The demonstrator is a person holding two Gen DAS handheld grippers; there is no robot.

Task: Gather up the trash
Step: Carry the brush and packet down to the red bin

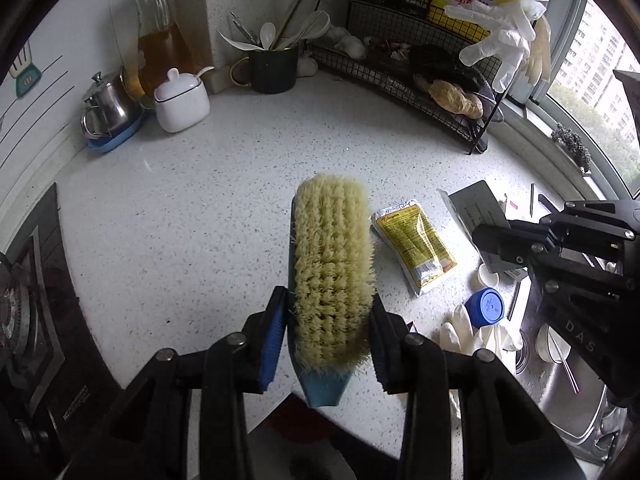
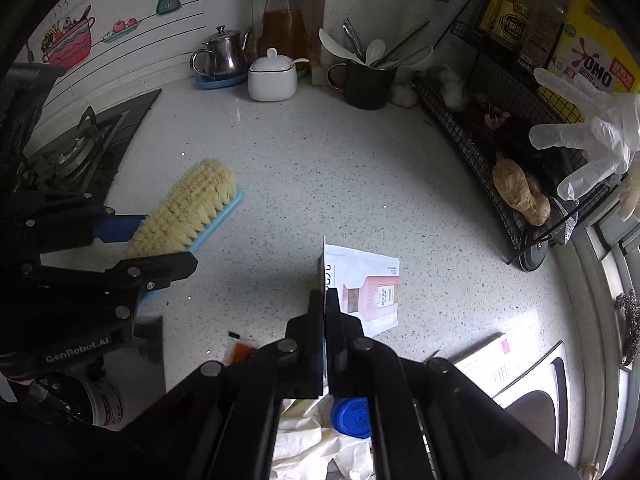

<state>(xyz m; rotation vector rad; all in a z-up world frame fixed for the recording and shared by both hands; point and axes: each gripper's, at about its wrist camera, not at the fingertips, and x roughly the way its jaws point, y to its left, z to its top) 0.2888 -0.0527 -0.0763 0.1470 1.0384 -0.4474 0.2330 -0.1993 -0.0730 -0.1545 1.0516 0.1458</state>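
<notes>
My left gripper is shut on a scrub brush with a blue back and pale yellow bristles, holding it above the speckled counter. In the right wrist view the brush juts from the left gripper at the left. My right gripper is shut on the edge of a flat white and pink packet, lifted off the counter. From the left wrist view, the right gripper shows that packet's grey back. A yellow sachet, a blue cap and crumpled white gloves lie on the counter.
A gas stove is at the left and a sink at the right. Along the back stand a steel pot, a white jar, a utensil mug and a black wire rack. A small orange wrapper lies near me.
</notes>
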